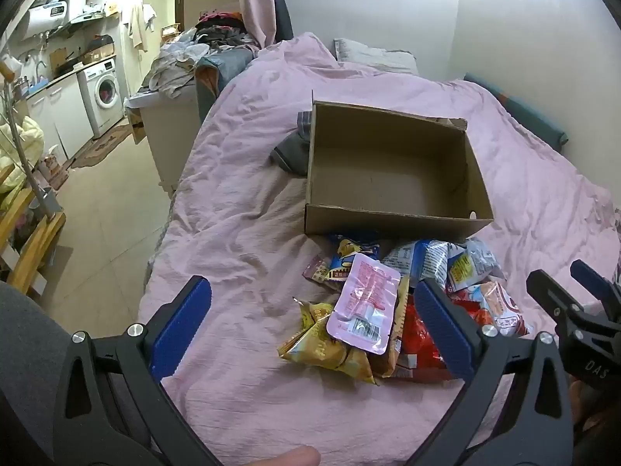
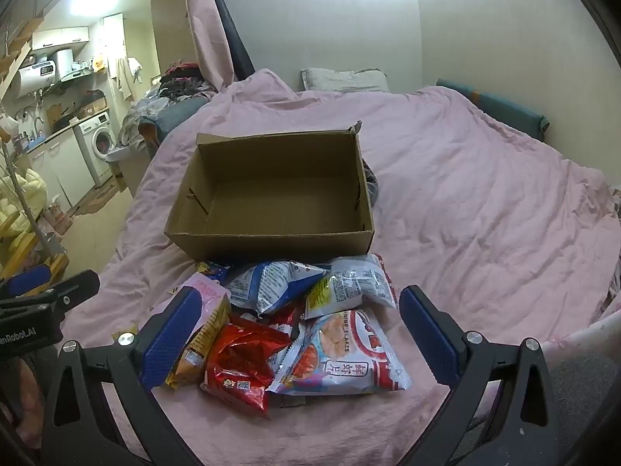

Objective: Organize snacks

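One cardboard box (image 2: 271, 194) sits on the bed (image 2: 485, 209), with nothing inside it. Near it lies one heap of snack packets; about eight can be told apart, though overlap hides some edges: one pink packet (image 1: 365, 306), one yellow packet (image 1: 326, 345), one red packet (image 2: 240, 365), one white shrimp flakes packet (image 2: 349, 353), two blue-and-white packets (image 2: 271, 283) (image 2: 349, 287), one dark blue packet (image 1: 349, 252) and one brown-purple packet (image 1: 316, 272). Two tools are in view, the left tool (image 1: 314, 334) and the right tool (image 2: 299, 338). One pillow (image 2: 341, 77) lies at the far end of the bed. One washing machine (image 1: 103, 91) stands far left
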The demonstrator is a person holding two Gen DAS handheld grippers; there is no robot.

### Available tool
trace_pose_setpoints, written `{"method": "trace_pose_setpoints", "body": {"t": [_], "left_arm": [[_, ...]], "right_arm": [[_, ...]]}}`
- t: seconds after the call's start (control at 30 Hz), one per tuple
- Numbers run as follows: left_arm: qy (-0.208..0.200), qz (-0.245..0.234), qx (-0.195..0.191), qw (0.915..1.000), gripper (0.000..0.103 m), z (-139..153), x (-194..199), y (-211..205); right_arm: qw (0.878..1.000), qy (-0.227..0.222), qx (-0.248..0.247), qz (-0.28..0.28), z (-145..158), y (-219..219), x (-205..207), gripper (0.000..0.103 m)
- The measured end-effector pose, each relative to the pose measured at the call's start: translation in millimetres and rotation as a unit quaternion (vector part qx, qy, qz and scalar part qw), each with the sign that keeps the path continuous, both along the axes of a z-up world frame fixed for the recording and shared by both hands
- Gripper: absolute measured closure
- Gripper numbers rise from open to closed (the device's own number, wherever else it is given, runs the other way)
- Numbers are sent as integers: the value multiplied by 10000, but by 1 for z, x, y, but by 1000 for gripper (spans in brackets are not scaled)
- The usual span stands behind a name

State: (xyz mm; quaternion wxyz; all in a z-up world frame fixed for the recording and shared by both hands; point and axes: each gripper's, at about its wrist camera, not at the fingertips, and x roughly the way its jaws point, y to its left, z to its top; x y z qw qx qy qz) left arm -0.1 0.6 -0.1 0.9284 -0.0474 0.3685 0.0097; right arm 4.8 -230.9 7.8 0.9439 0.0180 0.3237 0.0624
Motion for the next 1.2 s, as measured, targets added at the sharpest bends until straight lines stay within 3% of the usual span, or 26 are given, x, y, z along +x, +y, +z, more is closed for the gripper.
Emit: {"method": "trace_pose_setpoints", "body": {"t": [1.2], "left_arm": [[-100,-16,179,9998,0,9,-1,-4]], "right_arm": [[9999,42,116,-33,1,-4,1,0]]}}
